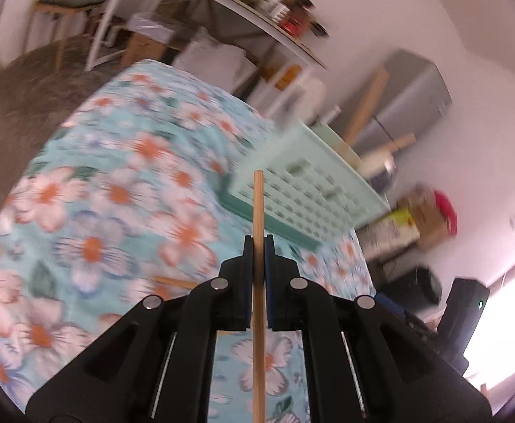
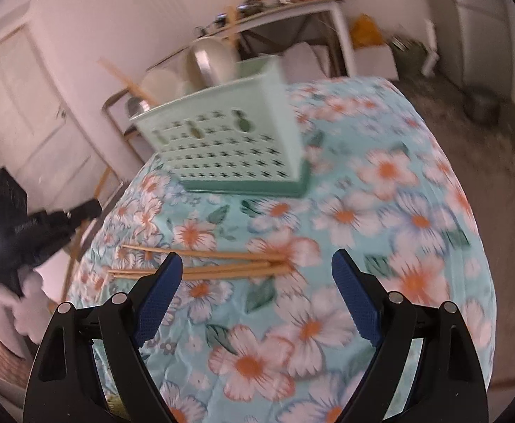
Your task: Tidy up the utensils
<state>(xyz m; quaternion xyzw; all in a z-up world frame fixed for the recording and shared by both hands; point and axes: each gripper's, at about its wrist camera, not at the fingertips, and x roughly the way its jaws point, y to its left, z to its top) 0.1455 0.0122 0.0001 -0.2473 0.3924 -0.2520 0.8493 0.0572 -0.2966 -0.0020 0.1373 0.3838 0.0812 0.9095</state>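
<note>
Chopstick (image 1: 258, 211): clamped in my left gripper (image 1: 258, 243), tip toward basket (image 1: 303, 183) at 1 o'clock.
Right gripper (image 2: 257, 268): I see jaws wide apart, empty, over chopsticks (image 2: 222, 262) at 12.
Room: cloth (image 2: 381, 211) bare rightward.

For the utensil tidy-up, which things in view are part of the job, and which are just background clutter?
Part of the job:
- chopstick held in the left claw
- loose chopsticks on the floral cloth
- mint basket
- right claw, open

Just lying about:
- shelf clutter
- stool
- cardboard box
</note>
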